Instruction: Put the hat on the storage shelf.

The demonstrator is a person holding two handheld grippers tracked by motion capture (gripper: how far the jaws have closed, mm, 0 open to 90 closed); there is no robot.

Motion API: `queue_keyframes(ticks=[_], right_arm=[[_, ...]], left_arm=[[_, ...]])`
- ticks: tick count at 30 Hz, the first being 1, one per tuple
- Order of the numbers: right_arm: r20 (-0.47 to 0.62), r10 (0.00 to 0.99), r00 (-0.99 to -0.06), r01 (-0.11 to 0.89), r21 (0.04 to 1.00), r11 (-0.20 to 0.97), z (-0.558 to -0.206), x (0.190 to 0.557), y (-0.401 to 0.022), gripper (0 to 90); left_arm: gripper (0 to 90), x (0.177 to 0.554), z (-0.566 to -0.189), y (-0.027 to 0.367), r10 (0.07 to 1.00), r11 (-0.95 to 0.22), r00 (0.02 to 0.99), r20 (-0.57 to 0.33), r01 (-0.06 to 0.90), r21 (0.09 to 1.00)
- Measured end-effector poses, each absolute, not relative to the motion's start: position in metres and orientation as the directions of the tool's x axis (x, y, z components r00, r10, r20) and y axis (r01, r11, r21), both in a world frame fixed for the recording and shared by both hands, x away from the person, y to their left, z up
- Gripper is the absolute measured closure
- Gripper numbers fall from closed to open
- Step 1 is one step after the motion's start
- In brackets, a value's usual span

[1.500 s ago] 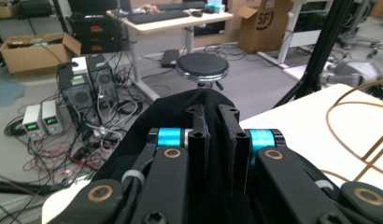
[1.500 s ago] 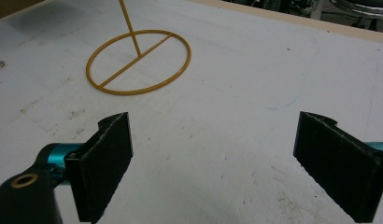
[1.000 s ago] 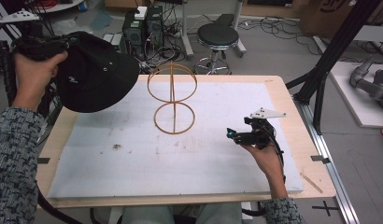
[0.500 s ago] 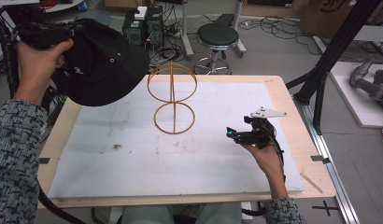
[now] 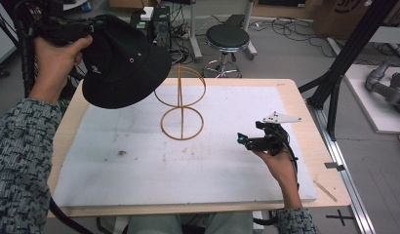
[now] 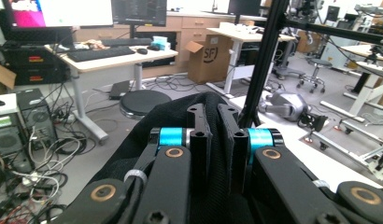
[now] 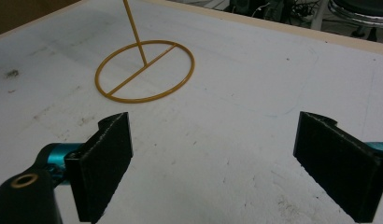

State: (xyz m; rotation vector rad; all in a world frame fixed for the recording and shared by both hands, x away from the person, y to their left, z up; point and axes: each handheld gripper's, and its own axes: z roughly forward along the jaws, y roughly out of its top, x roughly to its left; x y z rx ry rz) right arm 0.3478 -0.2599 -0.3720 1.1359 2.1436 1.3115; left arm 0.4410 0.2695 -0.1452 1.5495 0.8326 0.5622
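Observation:
A black bucket hat point(image 5: 121, 61) hangs in the air above the table's far left corner, held by my left gripper point(image 5: 66, 31), which is shut on its fabric. In the left gripper view the two jaws pinch the hat's black cloth point(image 6: 213, 186). A thin gold wire stand point(image 5: 181, 104), with a ring at its base and another ring on top, stands upright at the table's middle back, just right of the hat. My right gripper point(image 5: 244, 141) rests low at the right, open, nothing between its jaws. The stand's base ring point(image 7: 145, 71) lies ahead of its fingers point(image 7: 103, 163).
The white mat point(image 5: 188, 161) covers the wooden table point(image 5: 305, 122). Beyond the far edge stand a black stool point(image 5: 227, 39), computer towers and floor cables. A black frame post point(image 5: 344, 63) rises at the right. A small dark smudge point(image 5: 121, 153) marks the mat.
My left hand has carried the hat rightward and higher, so its brim now overlaps the stand's top ring in the high view. The right gripper has stayed where it was.

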Motion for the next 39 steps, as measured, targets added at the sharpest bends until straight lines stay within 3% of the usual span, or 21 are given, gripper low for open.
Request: queue_keyframes(ticks=[39], right_arm=[[0.092,0.791,-0.604,0.435,0.870,0.231,-0.370,0.345,-0.262,11.5]], left_arm=[[83.4,0.463,-0.187,0.165,0.673,-0.104,0.733,-0.102,0.230,0.968]])
